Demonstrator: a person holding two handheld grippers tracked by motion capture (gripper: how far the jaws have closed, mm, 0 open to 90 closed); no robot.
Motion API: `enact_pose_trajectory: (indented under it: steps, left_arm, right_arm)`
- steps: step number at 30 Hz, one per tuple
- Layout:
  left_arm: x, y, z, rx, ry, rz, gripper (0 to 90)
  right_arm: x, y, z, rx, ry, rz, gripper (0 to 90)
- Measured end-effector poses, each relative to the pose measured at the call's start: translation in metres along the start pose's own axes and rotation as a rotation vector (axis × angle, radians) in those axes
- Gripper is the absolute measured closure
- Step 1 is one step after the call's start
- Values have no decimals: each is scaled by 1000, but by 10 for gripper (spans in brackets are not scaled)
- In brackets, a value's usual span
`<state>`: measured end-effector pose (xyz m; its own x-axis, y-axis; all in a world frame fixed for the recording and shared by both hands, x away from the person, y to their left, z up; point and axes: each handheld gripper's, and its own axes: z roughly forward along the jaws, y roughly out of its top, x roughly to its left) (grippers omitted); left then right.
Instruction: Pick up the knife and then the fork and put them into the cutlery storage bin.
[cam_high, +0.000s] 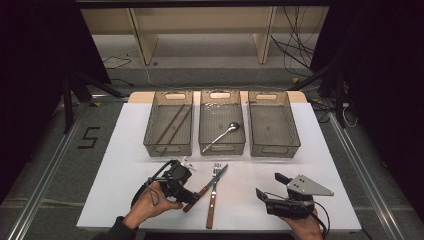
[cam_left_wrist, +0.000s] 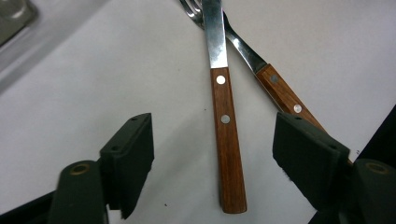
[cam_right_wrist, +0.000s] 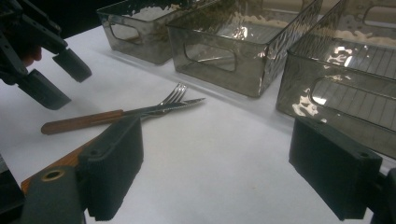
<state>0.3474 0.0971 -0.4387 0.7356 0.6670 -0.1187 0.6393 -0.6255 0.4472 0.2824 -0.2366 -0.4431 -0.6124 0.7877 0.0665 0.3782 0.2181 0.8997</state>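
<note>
Closing in on the knife (cam_left_wrist: 226, 140) for a pickup.
Left gripper (cam_left_wrist: 212, 154) wide open, empty, astride the wooden handle, fork (cam_left_wrist: 280, 93) crossing just beyond; next, lower and pinch the handle alone. Right gripper (cam_right_wrist: 233, 172) agape, idle, holding nothing, over bare tabletop (cam_high: 260, 170).

High view looks down, gripper views close, sharing knife (cam_left_wrist: 226, 140)
</note>
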Motion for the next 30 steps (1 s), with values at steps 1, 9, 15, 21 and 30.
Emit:
enact_pose_trajectory:
  steps: [1, 9, 15, 21, 30]
  left_arm:
    - [-1, 0, 2, 10, -5, 1, 328]
    - [-5, 4, 16, 59, -10, 25, 443]
    - [-5, 8, 26, 98, -10, 52, 531]
    - [-3, 9, 31, 121, -22, 63, 587]
    - [-8, 12, 34, 133, -1, 102, 654]
  right_arm:
    - [0, 0, 0, 0, -2, -1, 183]
    - [2, 0, -1, 4, -7, 2, 183]
    - [1, 0, -2, 3, -9, 1, 184]
    - [1, 0, -2, 3, -9, 1, 184]
    - [1, 0, -1, 3, -8, 1, 184]
